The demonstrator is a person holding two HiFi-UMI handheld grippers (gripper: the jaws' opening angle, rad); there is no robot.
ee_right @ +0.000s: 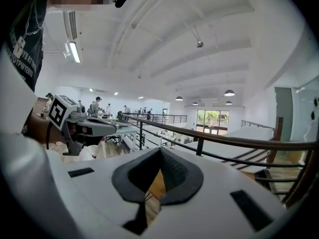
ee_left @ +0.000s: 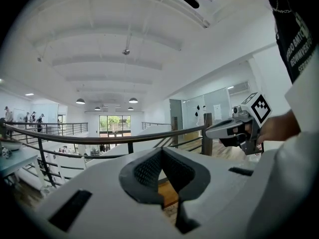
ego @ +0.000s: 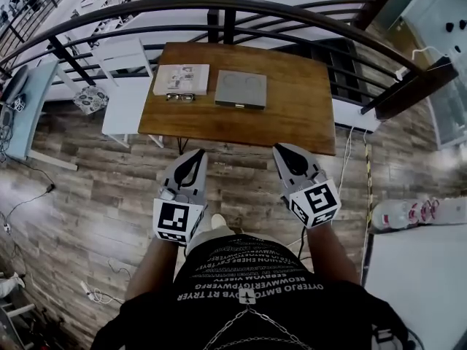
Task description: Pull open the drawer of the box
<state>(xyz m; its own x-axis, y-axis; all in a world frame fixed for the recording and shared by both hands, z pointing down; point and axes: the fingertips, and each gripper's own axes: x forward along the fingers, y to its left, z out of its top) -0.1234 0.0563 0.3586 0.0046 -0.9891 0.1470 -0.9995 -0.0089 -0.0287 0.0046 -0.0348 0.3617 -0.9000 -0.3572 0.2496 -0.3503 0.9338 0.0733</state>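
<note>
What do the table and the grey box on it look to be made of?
The table looks like wood or veneer: warm brown, visible grain, slight sheen. The box is matte pale grey with two faint circles on top; plastic or painted board, I cannot tell which.

The box [ego: 241, 89] lies on the worktop [ego: 299, 115], toward its far left part. A booklet [ego: 181, 79] lies just left of the box, with glasses [ego: 179, 97] before it. A railing [ego: 230, 26] runs behind the worktop. The left gripper [ego: 195, 155] and right gripper [ego: 283, 152] are side by side before the worktop's near edge, apart from the box.
</note>
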